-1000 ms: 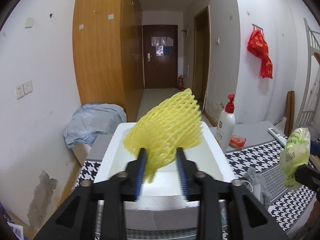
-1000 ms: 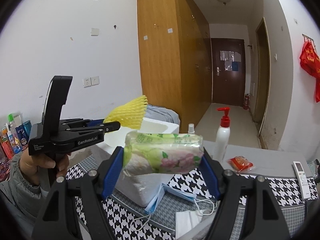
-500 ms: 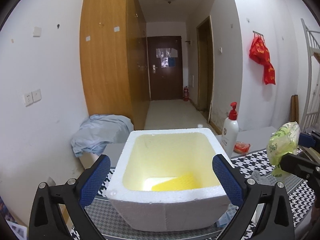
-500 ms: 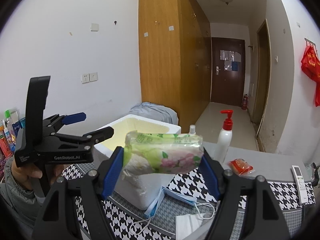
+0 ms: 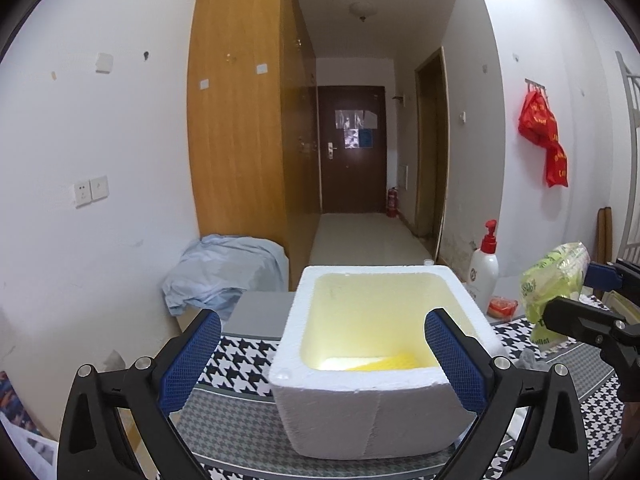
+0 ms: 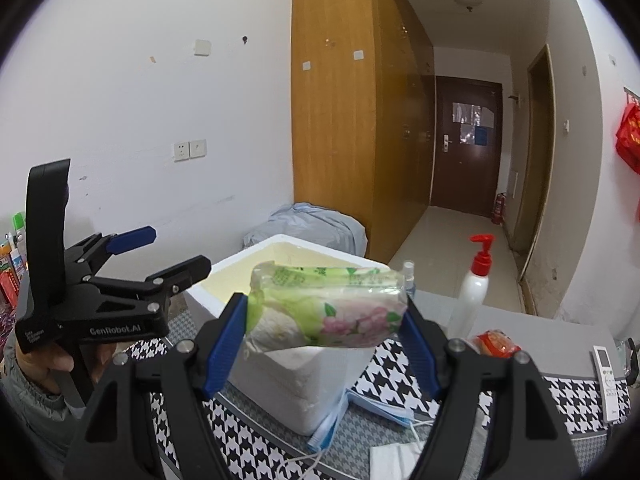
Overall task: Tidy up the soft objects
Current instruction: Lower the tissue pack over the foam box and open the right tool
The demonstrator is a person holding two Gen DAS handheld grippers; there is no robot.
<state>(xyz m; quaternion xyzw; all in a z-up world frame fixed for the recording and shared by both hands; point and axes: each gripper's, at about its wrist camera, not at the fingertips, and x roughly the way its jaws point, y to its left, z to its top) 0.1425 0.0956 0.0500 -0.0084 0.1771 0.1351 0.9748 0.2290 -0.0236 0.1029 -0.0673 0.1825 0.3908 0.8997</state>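
My left gripper (image 5: 320, 344) stands wide open with nothing between its blue pads, just in front of the white foam box (image 5: 360, 420). A yellow foam net (image 5: 384, 362) lies on the box's floor. In the right wrist view the left gripper (image 6: 176, 250) sits left of the box (image 6: 288, 384), held by a hand. My right gripper (image 6: 324, 312) is shut on a green and pink floral tissue pack (image 6: 328, 308), held in the air near the box's right side. In the left wrist view the pack (image 5: 556, 280) shows at the far right.
The box stands on a houndstooth cloth (image 6: 400, 364). A white pump bottle (image 6: 476, 284) with a red top and a red packet (image 6: 496, 342) are right of the box. Face masks (image 6: 360, 412) lie under the box's corner. A remote (image 6: 606, 368) lies far right. A blue cloth pile (image 5: 224, 268) is behind.
The left gripper opened and let go of the yellow net, which dropped into the foam box. The left gripper then drew back from the box. The right gripper kept its grip on the pack.
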